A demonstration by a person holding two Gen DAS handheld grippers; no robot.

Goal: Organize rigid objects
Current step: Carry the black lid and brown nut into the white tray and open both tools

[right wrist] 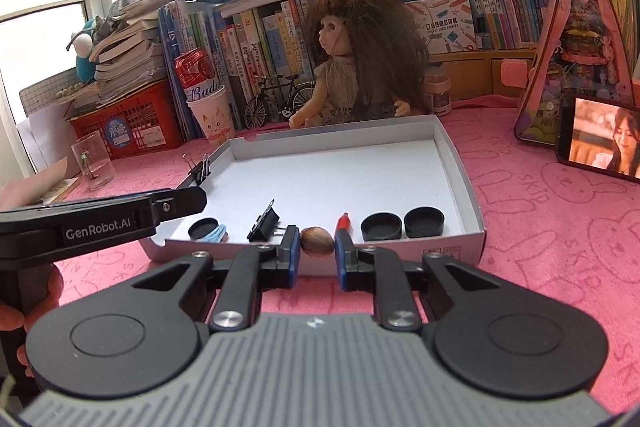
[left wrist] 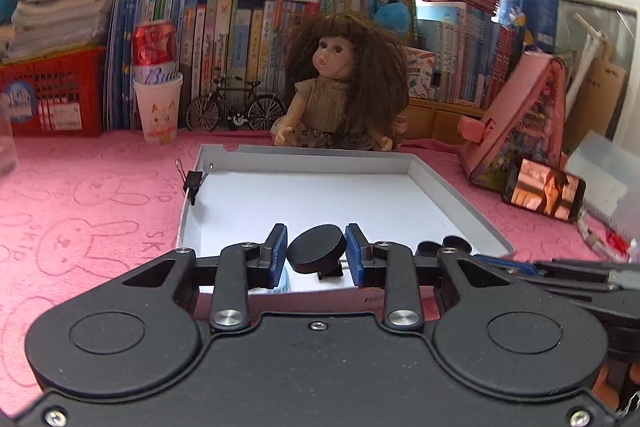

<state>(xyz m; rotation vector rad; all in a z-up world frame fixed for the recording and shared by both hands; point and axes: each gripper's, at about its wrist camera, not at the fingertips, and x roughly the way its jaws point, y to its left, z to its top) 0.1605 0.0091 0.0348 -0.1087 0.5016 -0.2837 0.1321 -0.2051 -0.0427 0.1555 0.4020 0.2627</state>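
Gripping black cap [left wrist: 316, 253] in left gripper [left wrist: 316, 254], brown nut [right wrist: 317, 242] in right gripper [right wrist: 317, 247]; both hovering over near edge of white tray [right wrist: 460, 163], drop zone lying straight ahead

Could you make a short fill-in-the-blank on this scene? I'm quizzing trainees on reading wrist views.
1. The left hand-held gripper grips a black ____.
2. The right hand-held gripper grips a brown ____.
3. A binder clip is clamped on the tray's ____ wall.
4. Behind the tray sits a ____ with brown hair.

Missing words: cap; nut; left; doll
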